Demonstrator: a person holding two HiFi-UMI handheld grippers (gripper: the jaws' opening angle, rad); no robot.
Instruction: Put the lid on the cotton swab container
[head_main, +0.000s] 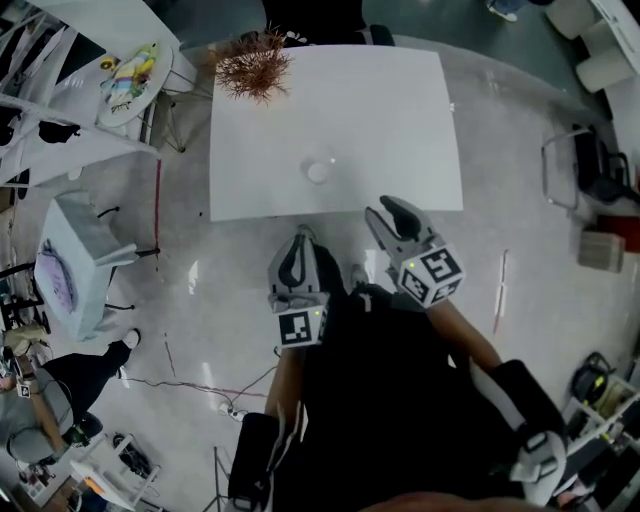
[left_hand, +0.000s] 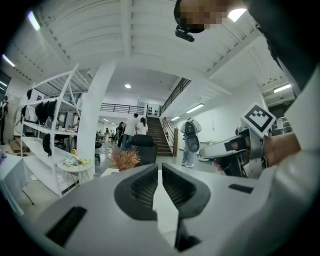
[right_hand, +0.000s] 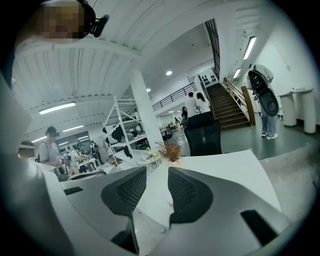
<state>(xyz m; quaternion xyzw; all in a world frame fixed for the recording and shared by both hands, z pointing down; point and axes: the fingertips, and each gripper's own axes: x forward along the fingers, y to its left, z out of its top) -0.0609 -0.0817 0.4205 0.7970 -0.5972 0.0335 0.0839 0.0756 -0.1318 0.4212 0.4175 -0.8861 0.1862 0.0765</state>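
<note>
Left hand-held gripper (head_main: 301, 236) closed, right hand-held gripper (head_main: 384, 211) parted, empty — container (head_main: 320, 170) on table (head_main: 400, 120), plant (head_main: 252, 65) far corner.

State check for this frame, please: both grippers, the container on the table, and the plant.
left gripper: jaws shut, empty, just short of the table edge.
right gripper: jaws open, empty, at the near table edge.
cotton swab container: standing mid white table, untouched; lid state too small to tell.
dried plant: upright at the far left corner.
</note>
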